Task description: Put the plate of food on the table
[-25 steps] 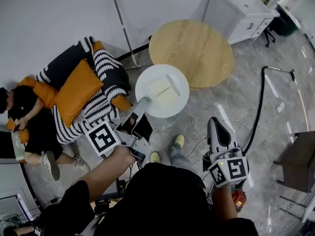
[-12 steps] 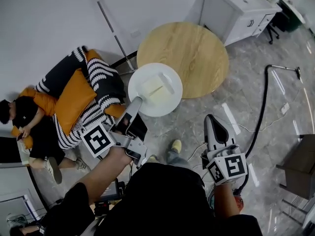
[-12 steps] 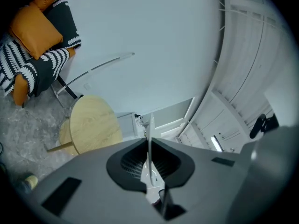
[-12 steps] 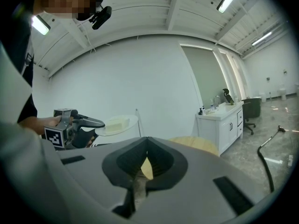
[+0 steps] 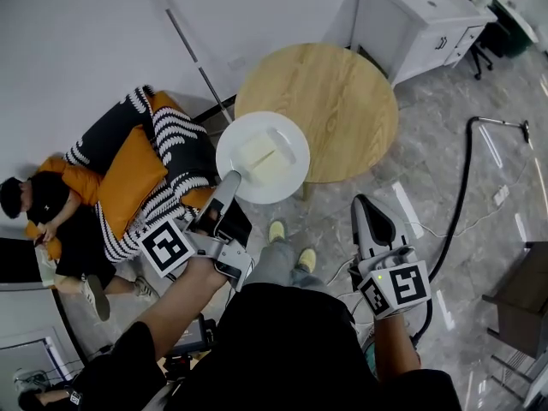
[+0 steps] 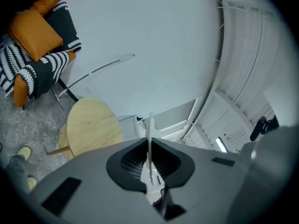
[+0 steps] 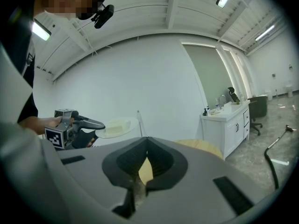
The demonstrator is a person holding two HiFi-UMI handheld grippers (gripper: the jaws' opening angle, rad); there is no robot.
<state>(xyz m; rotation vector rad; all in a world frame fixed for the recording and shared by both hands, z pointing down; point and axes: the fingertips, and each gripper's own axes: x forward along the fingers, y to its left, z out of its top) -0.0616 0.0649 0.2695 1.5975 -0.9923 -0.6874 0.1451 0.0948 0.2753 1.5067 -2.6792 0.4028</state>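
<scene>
The white plate (image 5: 262, 157) carries pale blocks of food and hangs level by the near left edge of the round wooden table (image 5: 325, 92). My left gripper (image 5: 232, 179) is shut on the plate's near rim. In the left gripper view the plate (image 6: 150, 134) shows edge-on as a thin white line between the jaws, with the table (image 6: 91, 127) lower left. My right gripper (image 5: 363, 202) is lower right of the plate, shut and holding nothing. The right gripper view shows the plate (image 7: 117, 125) in the left gripper (image 7: 99, 124), and the table (image 7: 205, 147) beyond.
A person (image 5: 43, 208) sits at the left by an orange cushion (image 5: 128, 174) and a striped blanket (image 5: 175, 157). A white cabinet (image 5: 419, 15) stands behind the table. A black hose (image 5: 458, 187) curves over the floor at right. My shoes (image 5: 289, 245) are below the plate.
Both grippers and the plate have moved toward the table; the plate now overlaps the table's near left edge in the head view. My feet have stepped forward.
</scene>
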